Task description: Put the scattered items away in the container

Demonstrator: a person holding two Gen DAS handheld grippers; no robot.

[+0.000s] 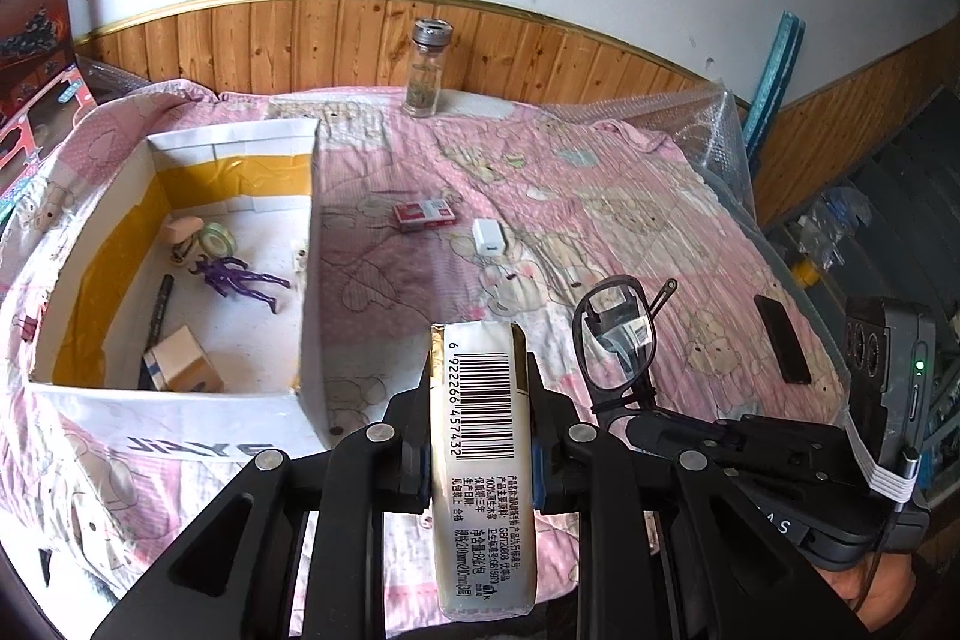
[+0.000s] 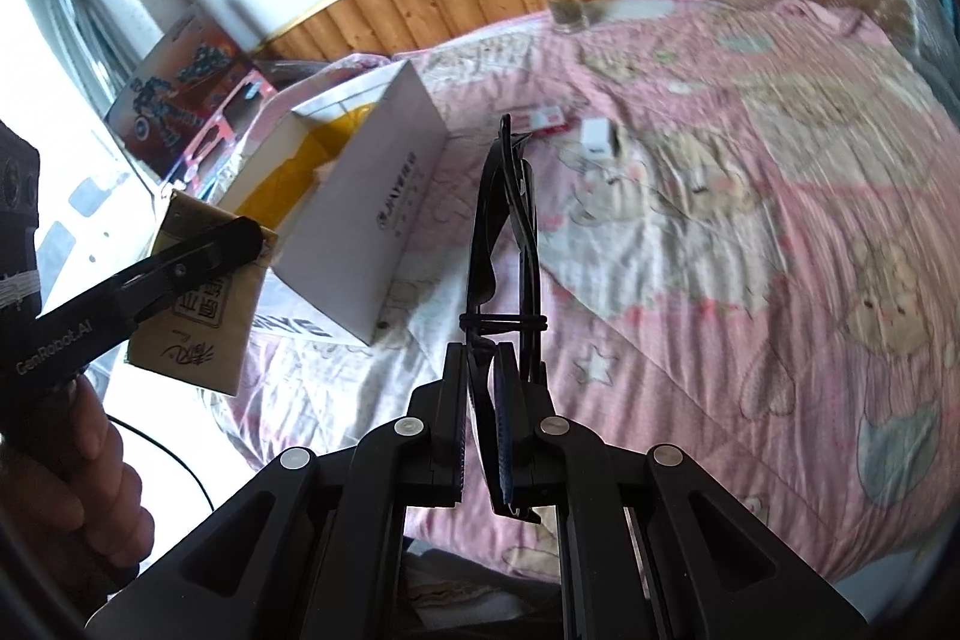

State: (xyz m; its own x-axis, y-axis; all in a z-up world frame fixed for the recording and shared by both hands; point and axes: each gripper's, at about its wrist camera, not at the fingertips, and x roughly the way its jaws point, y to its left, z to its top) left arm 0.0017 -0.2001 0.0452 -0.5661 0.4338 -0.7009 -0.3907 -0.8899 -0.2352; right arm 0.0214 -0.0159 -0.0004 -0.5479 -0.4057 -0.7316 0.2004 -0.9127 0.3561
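Left claw (image 1: 478, 436) clamped on tissue pack (image 1: 480, 460), right claw (image 2: 498, 436) on glasses (image 2: 507, 232); both carried low-centre, probably toward box (image 1: 300, 244) at left.

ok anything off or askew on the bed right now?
Nothing spilled or visibly damaged. The glass jar stands upright at the far edge. The red pack, white adapter and black phone lie loose outside the box, just untidied. The glasses hang edge-on in the right gripper; the left gripper clamps the tissue pack.
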